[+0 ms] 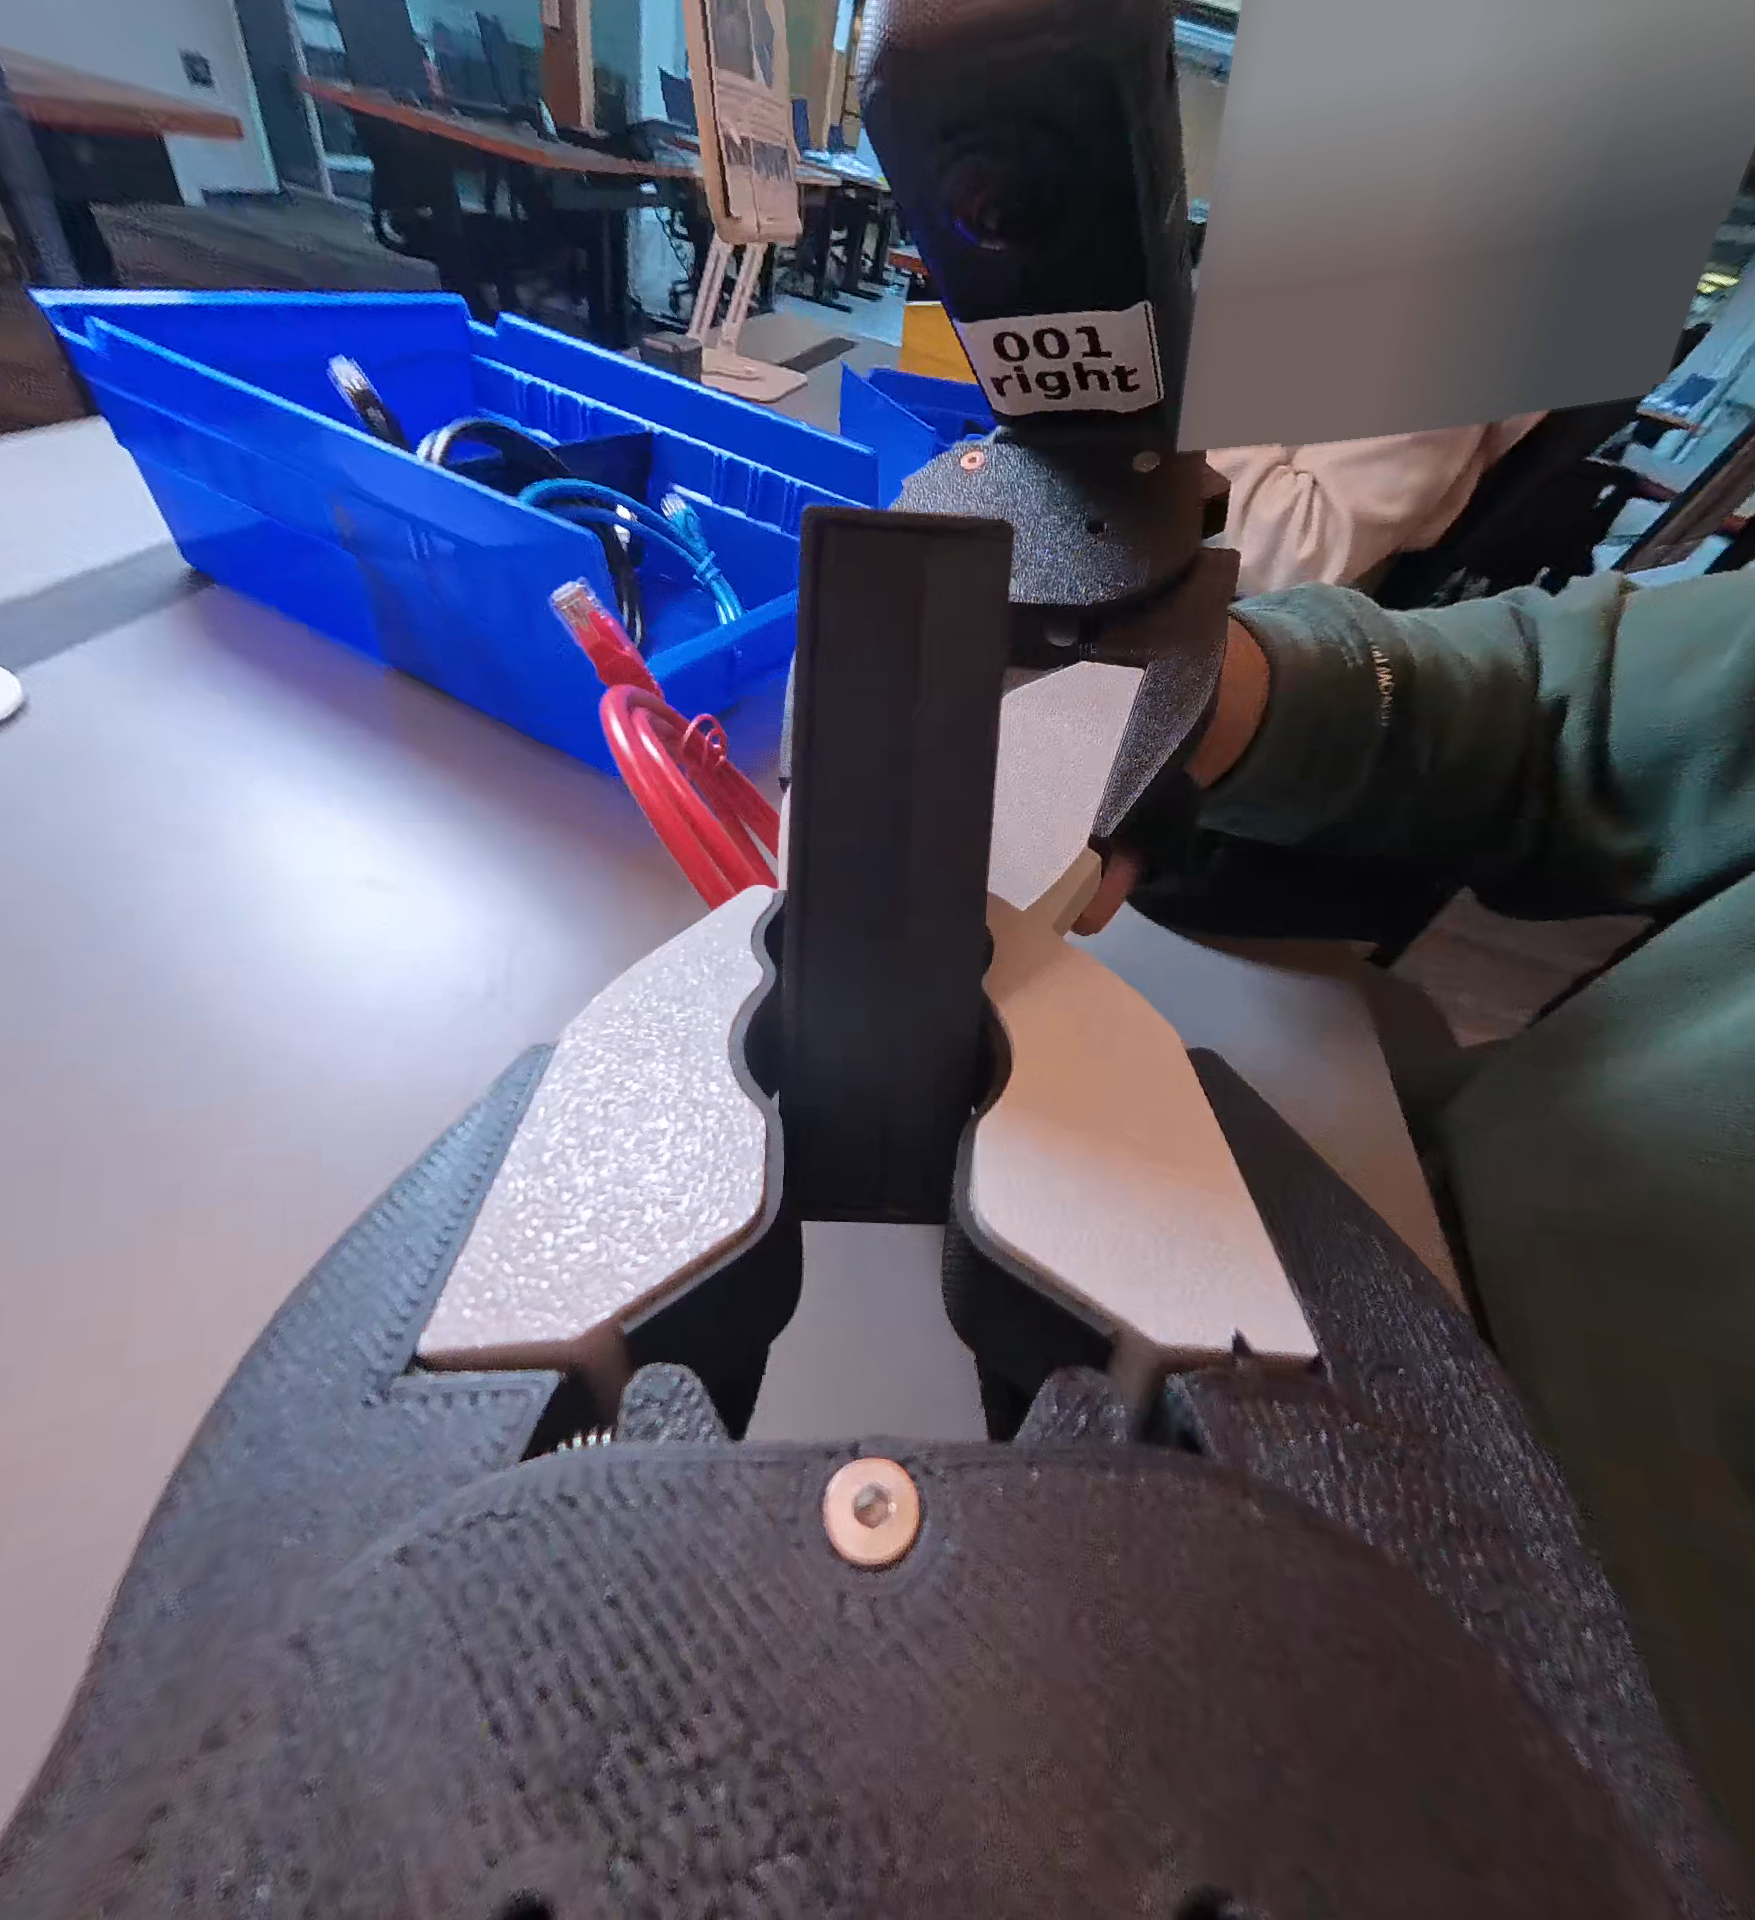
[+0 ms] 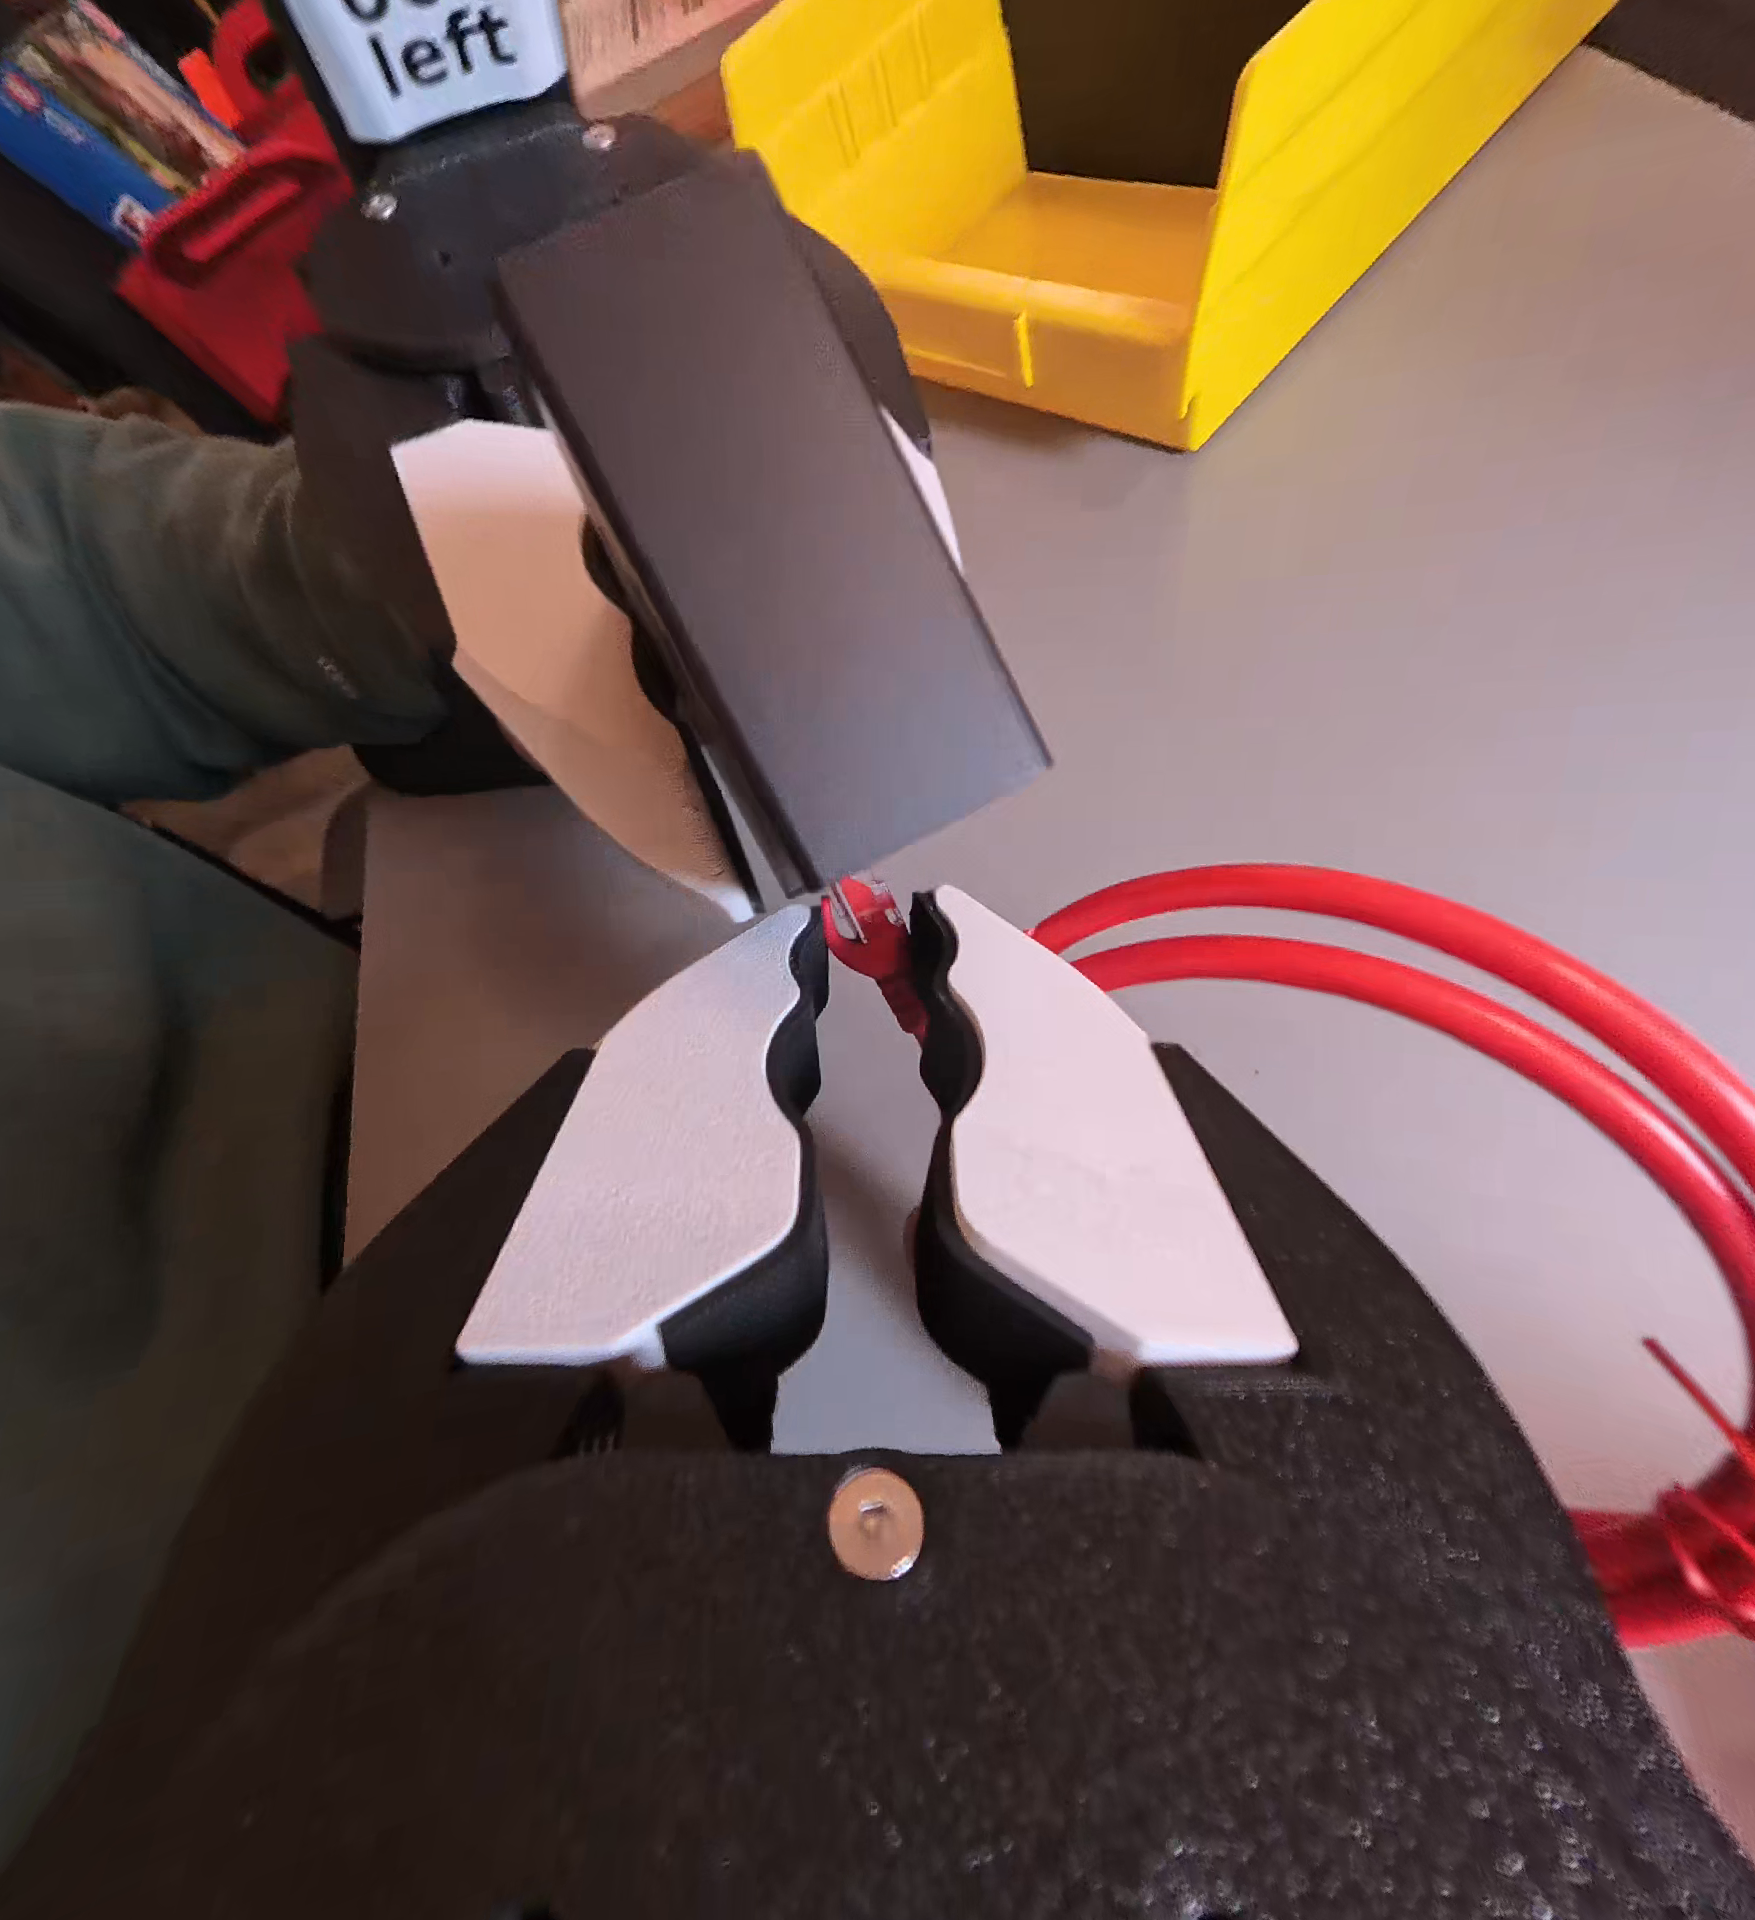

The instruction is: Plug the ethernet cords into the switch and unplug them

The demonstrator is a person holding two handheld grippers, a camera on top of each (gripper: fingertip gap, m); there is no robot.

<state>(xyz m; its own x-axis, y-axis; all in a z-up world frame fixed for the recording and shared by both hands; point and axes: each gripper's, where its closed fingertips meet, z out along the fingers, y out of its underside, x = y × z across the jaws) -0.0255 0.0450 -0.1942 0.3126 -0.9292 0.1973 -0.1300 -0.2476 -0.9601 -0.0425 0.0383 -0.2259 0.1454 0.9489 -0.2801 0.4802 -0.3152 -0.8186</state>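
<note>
- Working over the grey table; blue bin of spare cords sits behind, within reach.
- Left gripper clamps the black switch, held off the table so its port edge faces my other hand.
- Red ethernet cord coils on the table, leaving slack.
- Right gripper pinches the red plug, tip at the switch's edge; seating unclear.

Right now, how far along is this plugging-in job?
Early on. Done: the left claw is clamped on the black switch, held up off the table. In hand: the right claw pinches the red cord's plug right at the switch's edge; whether it is seated is unclear. Left: the cords in the blue bin, then unplugging.
</note>
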